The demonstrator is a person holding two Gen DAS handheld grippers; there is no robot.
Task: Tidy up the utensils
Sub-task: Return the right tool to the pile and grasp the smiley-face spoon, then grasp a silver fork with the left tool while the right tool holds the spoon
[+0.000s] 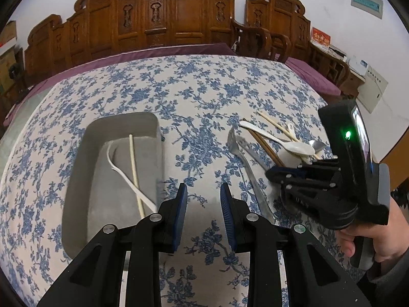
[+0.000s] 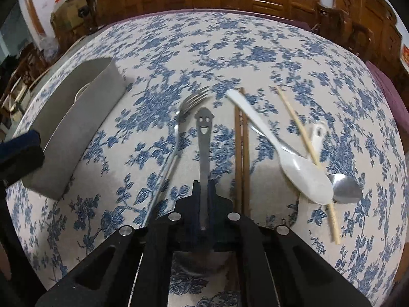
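Right hand-held gripper [image 2: 203, 192] clamped on steel smiley-handled spoon [image 2: 203, 138], handle pointing 12 o'clock, bowl under jaws. Grey rectangular felt tray [image 2: 84, 117] sits at 10 o'clock on floral-cloth table [image 2: 204, 51]. Left hand-held gripper [image 1: 203, 199] narrow, empty, nearer tray.

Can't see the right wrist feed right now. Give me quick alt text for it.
The right gripper is shut on the handle of a metal spoon with a smiley-face end. Beside it on the blue floral tablecloth lie a fork, brown chopsticks, a white spoon, a pale chopstick and another metal spoon. A grey bin stands at left.
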